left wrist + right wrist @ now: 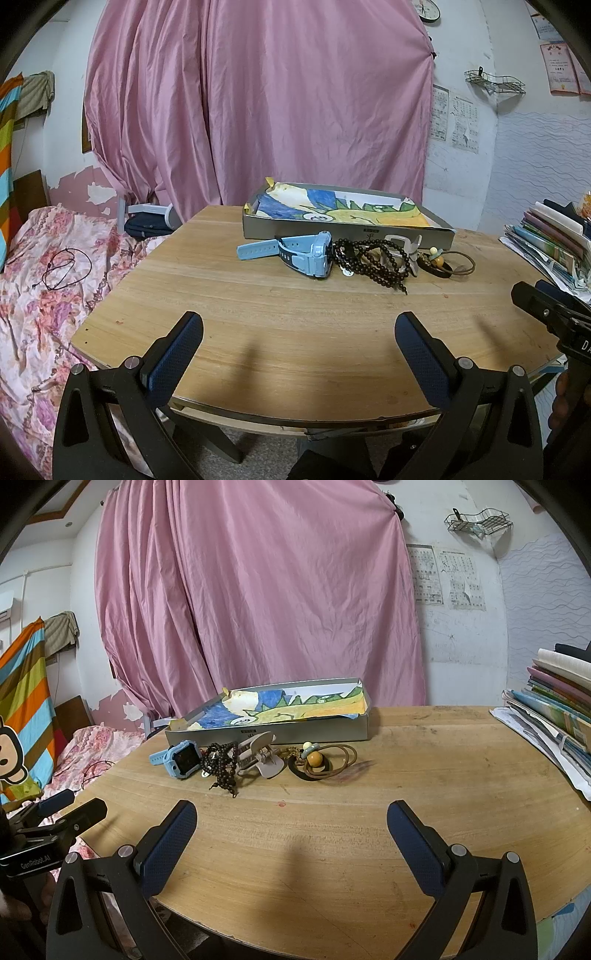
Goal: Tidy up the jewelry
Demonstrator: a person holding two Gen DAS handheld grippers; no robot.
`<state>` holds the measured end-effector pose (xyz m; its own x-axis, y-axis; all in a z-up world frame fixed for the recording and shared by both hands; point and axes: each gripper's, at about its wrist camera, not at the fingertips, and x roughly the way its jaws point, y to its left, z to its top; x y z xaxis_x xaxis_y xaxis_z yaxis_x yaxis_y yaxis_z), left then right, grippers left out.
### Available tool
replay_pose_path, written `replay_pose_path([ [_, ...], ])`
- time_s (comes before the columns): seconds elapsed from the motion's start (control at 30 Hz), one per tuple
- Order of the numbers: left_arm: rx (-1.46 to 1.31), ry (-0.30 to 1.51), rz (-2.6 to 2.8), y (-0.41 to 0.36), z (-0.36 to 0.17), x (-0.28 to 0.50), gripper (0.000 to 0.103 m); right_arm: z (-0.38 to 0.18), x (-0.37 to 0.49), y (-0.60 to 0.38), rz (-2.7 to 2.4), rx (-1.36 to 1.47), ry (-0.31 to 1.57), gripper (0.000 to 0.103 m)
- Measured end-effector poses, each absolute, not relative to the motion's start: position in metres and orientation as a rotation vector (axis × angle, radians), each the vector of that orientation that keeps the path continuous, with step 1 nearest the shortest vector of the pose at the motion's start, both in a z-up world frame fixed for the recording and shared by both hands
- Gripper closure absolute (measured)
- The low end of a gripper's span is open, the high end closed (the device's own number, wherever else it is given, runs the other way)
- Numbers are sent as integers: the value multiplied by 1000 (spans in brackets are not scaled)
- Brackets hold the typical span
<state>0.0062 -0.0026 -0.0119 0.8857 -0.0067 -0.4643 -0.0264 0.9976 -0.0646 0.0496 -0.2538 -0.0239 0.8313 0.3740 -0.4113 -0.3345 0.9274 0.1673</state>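
A pile of jewelry lies on the wooden table (258,332) just in front of a shallow grey box (347,230) lined with a coloured drawing. From left to right it holds a light blue watch (306,254), a dark bead string (373,260), a pale hair claw clip (258,758) and a brown cord with an orange bead pendant (316,760). My left gripper (299,325) hovers open over the near table edge, well short of the pile. Over the near edge too, my right gripper (291,814) is open with nothing between its fingers.
A stack of books and papers (554,716) fills the table's right side. A bed with a floral cover (48,280) and a black cord on it lies to the left. A pink curtain (258,103) hangs behind the table. Each gripper's body shows at the edge of the other's view.
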Motion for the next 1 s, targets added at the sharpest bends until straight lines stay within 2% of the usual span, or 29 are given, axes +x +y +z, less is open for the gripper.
replay_pose_path([
  [1.0,-71,493,5,-6,-17,9,1,-37,48,-253,378,90,469,0],
])
